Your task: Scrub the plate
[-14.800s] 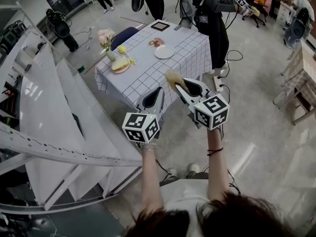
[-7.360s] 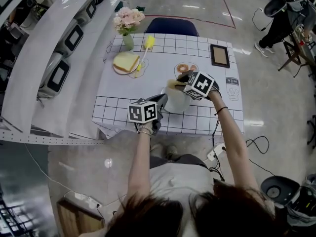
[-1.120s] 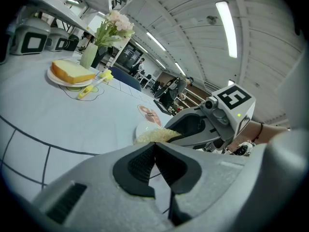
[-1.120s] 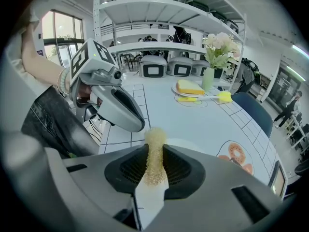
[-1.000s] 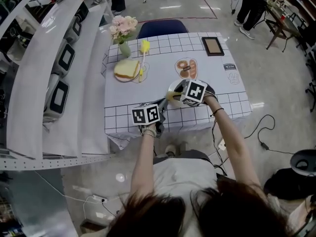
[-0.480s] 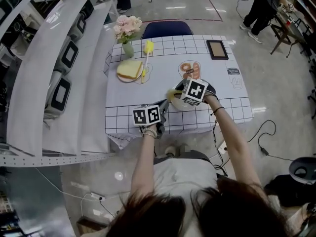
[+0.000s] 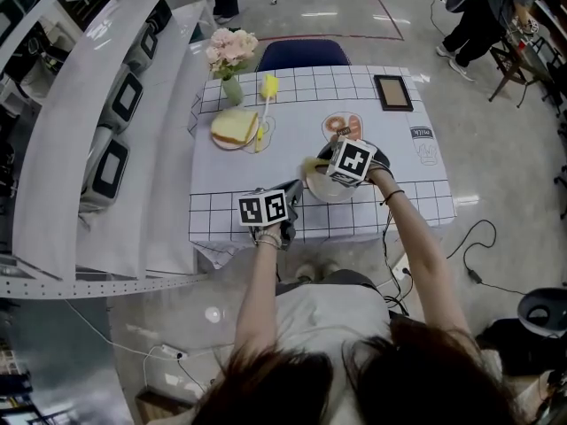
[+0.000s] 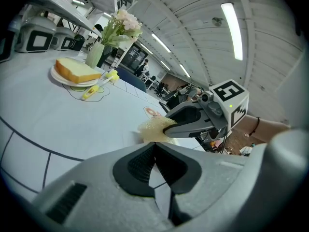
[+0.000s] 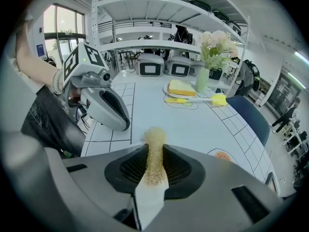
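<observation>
Right gripper (image 9: pixel 153 151): clamped on scrubber (image 9: pixel 154 139), nudged slightly across plate (image 7: pixel 335 191) since a moment ago. Left gripper (image 8: pixel 154 146): jaws together beside plate rim, unmoved. Plate: near front table (image 7: pixel 292 144) edge, under right gripper. Judged mid-scrub.

The head view looks steeply down from above the person onto the whole gridded table (image 7: pixel 292 153), its far edge at 12 o'clock. The left gripper view sits low and close over the cloth, facing the right gripper (image 8: pixel 166 127) at 3 o'clock. The right gripper view faces back at the left gripper (image 9: pixel 123 123) at 9 o'clock, and all three views share the bread plate (image 8: pixel 65 80) and the flower vase (image 7: pixel 232 88)
</observation>
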Available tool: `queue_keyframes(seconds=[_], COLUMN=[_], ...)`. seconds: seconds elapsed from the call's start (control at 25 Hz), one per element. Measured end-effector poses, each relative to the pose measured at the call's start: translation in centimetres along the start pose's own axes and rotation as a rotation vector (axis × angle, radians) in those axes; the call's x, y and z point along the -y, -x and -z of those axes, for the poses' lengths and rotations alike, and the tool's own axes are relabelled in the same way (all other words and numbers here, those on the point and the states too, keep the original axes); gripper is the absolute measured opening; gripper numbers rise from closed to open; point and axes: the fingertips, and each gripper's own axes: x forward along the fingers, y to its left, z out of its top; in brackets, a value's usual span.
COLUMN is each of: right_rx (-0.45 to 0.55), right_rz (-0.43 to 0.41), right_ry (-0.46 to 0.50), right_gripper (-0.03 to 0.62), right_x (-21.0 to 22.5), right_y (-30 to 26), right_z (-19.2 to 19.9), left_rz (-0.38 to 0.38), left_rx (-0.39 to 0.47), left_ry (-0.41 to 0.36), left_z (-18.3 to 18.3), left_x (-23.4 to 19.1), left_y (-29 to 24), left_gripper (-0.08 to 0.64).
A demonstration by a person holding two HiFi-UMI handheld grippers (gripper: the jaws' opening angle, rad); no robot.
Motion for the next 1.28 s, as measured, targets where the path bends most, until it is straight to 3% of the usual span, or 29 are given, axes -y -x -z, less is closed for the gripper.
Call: queue_keyframes(seconds=[1.28], right_rx=[-0.063], right_rz=[0.129], right_ry=[-0.066], right_gripper=[0.087], right_x=[3.5], right_y=[2.4], right_z=[4.4], left_rz=[0.041], left_rx=[-0.037], left_ry=[-0.012], left_z=[0.3], left_x=[1.3], left_y=[-2.0], left_gripper=[0.011])
